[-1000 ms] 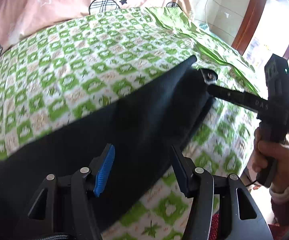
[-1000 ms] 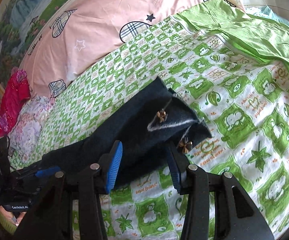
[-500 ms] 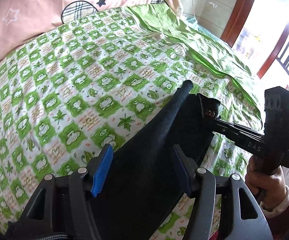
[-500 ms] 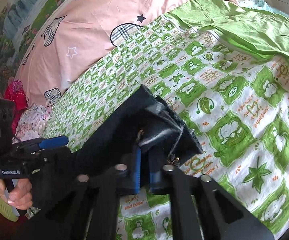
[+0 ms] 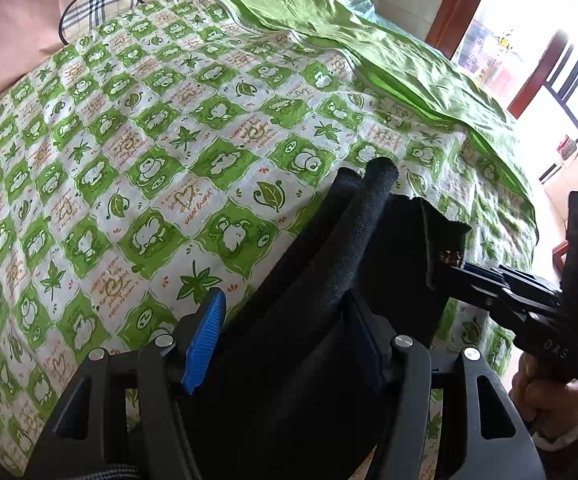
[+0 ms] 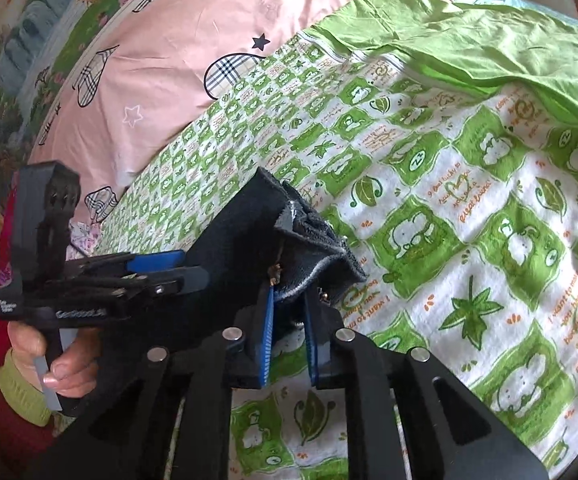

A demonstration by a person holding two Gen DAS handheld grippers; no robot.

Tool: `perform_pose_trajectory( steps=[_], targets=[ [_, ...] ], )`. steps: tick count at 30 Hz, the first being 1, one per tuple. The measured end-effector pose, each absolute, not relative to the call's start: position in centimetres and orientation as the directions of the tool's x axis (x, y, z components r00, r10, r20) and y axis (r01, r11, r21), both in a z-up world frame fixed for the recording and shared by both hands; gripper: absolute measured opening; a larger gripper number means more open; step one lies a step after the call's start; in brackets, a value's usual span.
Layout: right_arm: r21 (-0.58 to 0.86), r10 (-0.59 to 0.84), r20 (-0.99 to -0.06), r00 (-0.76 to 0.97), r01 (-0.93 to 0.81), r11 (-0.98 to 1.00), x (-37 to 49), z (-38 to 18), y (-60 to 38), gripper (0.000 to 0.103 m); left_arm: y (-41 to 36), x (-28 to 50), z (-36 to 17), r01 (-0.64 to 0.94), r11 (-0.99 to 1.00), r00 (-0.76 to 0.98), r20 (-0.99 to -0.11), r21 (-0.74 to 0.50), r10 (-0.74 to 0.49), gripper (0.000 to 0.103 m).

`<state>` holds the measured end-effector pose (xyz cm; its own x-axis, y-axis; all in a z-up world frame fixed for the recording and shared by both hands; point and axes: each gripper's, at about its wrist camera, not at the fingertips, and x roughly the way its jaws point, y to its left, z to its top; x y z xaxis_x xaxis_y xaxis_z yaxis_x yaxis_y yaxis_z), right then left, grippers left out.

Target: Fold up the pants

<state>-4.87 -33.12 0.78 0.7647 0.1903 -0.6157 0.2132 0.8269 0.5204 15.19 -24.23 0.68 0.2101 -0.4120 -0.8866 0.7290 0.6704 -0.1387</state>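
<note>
**Dark pants held up over the green checked sheet**

The pants (image 5: 329,280) – dark, thick cloth – hang bunched above the green checked sheet (image 5: 137,152), their near end lifted off it. Left of the pants in the right wrist view, the left gripper (image 6: 177,268) reaches in level, a hand (image 6: 61,356) round its grip; its fingers stand apart with a fold of the pants between them, though whether the pads press the cloth I cannot tell. To the right, the right gripper (image 6: 289,332) has its jaws just opened a little after closing – they stand narrow, pinching the hem of the pants. Beyond the pants lie a pink quilt (image 6: 177,52) and a plain green cover (image 6: 489,32).
</note>
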Motion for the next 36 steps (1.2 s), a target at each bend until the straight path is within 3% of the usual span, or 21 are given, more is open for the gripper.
perform_pose_trajectory(
  steps=[1, 3, 13, 16, 18, 22, 27, 36],
  targets=[
    [0.507, 0.17, -0.621, 0.765, 0.227, 0.831, -5.1, 1.0, -33.1, 0.031, -24.5, 15.5, 0.5, 0.731, 0.669, 0.206, -0.89, -0.137, -0.407, 0.061],
    [0.489, 0.136, -0.618, 0.774, 0.244, 0.837, -5.7, 1.3, -33.2, 0.056, -25.0, 15.9, 0.3, 0.737, 0.66, 0.194, -0.892, -0.143, -0.409, 0.061],
    [0.608, 0.25, -0.562, 0.788, 0.19, 0.771, -4.4, -0.1, -33.9, 0.056, -28.1, 18.5, -1.2, 0.723, 0.621, 0.041, -0.878, -0.303, -0.476, 0.058],
    [0.588, 0.261, -0.576, 0.775, 0.17, 0.791, -3.8, -0.6, -33.6, 0.04, -28.9, 18.6, -1.3, 0.745, 0.586, 0.011, -0.872, -0.319, -0.489, 0.048],
    [0.591, 0.272, -0.572, 0.774, 0.159, 0.79, -3.7, -0.9, -33.7, 0.024, -29.3, 18.7, -1.4, 0.75, 0.565, -0.014, -0.863, -0.343, -0.505, 0.03],
    [0.621, 0.312, -0.551, 0.774, 0.131, 0.773, -3.8, -0.8, -34.0, 0.015, -29.1, 18.4, -1.0, 0.743, 0.546, -0.036, -0.839, -0.386, -0.543, 0.014],
    [0.675, 0.392, -0.466, 0.793, 0.032, 0.737, -4.4, 0.9, -33.6, 0.013, -27.5, 17.4, 1.1, 0.745, 0.532, -0.009, -0.805, -0.401, -0.594, 0.01],
    [0.717, 0.66, -0.249, 0.709, -0.324, 0.618, -4.0, 5.4, -29.2, 0.013, -18.7, 14.7, 7.6, 0.718, 0.497, 0.06, -0.668, -0.488, -0.742, 0.01]
  ],
)
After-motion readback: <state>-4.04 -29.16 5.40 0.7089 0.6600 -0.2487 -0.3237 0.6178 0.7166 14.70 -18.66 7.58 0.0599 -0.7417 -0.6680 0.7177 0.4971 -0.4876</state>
